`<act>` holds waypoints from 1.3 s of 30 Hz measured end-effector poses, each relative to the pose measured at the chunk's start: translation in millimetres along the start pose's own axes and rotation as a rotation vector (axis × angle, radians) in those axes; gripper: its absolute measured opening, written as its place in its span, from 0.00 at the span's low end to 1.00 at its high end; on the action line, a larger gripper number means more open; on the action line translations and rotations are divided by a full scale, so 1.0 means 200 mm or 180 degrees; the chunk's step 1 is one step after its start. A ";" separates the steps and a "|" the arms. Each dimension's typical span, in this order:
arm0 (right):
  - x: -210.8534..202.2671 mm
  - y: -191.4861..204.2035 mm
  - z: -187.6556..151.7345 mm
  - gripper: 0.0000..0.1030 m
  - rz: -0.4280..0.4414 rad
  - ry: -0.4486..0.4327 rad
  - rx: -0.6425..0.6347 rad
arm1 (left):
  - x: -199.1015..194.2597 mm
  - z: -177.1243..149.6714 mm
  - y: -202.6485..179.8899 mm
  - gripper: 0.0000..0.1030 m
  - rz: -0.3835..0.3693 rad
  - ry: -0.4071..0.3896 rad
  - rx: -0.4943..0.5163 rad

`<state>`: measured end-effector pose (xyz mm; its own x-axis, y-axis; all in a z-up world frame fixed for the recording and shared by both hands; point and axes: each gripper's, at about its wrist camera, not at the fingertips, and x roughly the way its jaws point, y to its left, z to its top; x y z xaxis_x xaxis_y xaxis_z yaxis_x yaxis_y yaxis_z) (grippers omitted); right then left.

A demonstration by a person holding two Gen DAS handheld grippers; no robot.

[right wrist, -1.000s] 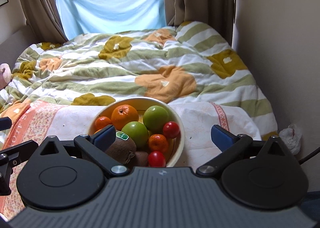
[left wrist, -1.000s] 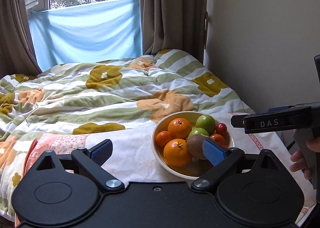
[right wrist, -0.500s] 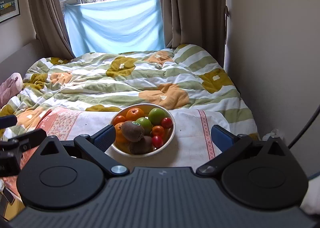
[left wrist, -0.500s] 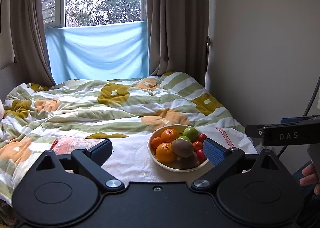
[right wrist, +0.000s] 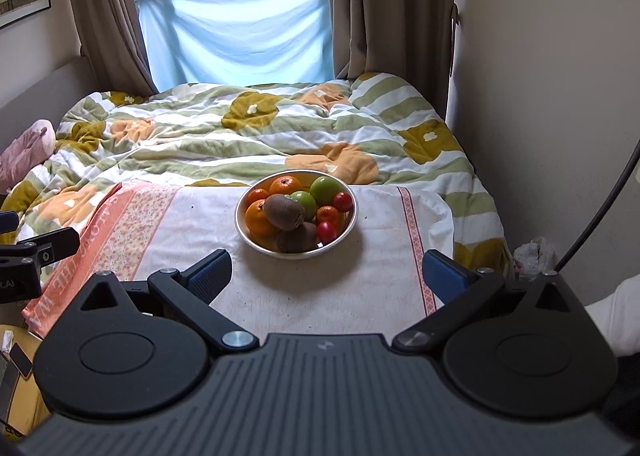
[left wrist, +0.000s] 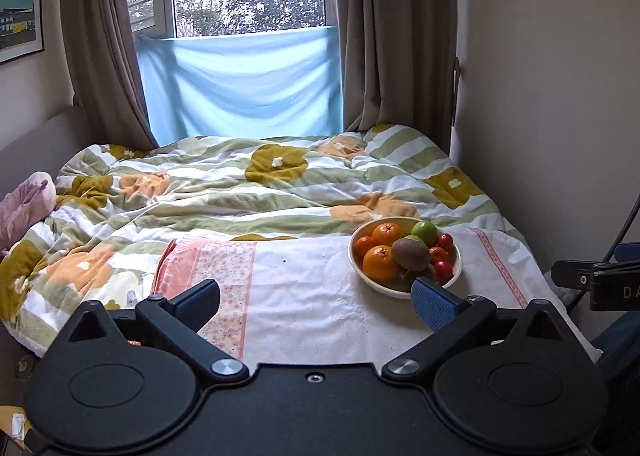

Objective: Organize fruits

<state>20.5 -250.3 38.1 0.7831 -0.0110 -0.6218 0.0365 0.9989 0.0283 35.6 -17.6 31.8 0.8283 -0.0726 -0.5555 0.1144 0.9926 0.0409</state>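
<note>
fruits [right wrist: 294, 211], orange, green, red and brown, fill a bowl [right wrist: 352, 223]; both hand-held grippers [right wrist: 326, 274] gape apart.

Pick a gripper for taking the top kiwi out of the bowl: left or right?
Right, probably. The right gripper is open with the bowl centred ahead and the top kiwi between its fingers' line. The left gripper, also open, has the bowl off to its right.
</note>
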 end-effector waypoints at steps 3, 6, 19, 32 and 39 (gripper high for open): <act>-0.01 0.03 -0.02 1.00 -0.0001 0.0004 -0.0073 | -0.01 -0.02 0.01 1.00 0.0005 0.0006 -0.0042; 0.00 0.04 -0.03 1.00 0.0037 0.0035 -0.0069 | -0.01 -0.03 0.02 1.00 -0.0003 0.0007 -0.0050; 0.02 0.05 -0.04 1.00 0.0056 0.0083 -0.0050 | -0.02 -0.02 -0.02 1.00 -0.0008 -0.0028 -0.0031; 0.03 0.04 -0.04 1.00 0.0052 0.0129 -0.0023 | -0.03 -0.01 -0.04 1.00 -0.0009 -0.0034 -0.0011; 0.03 0.03 -0.04 1.00 0.0046 0.0128 -0.0016 | -0.04 -0.01 -0.03 1.00 0.0002 -0.0048 -0.0020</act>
<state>20.3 -243.3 28.5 0.7579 0.0051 -0.6523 0.0223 0.9992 0.0337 27.7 -23.6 34.3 0.8365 -0.0733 -0.5430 0.1105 0.9932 0.0361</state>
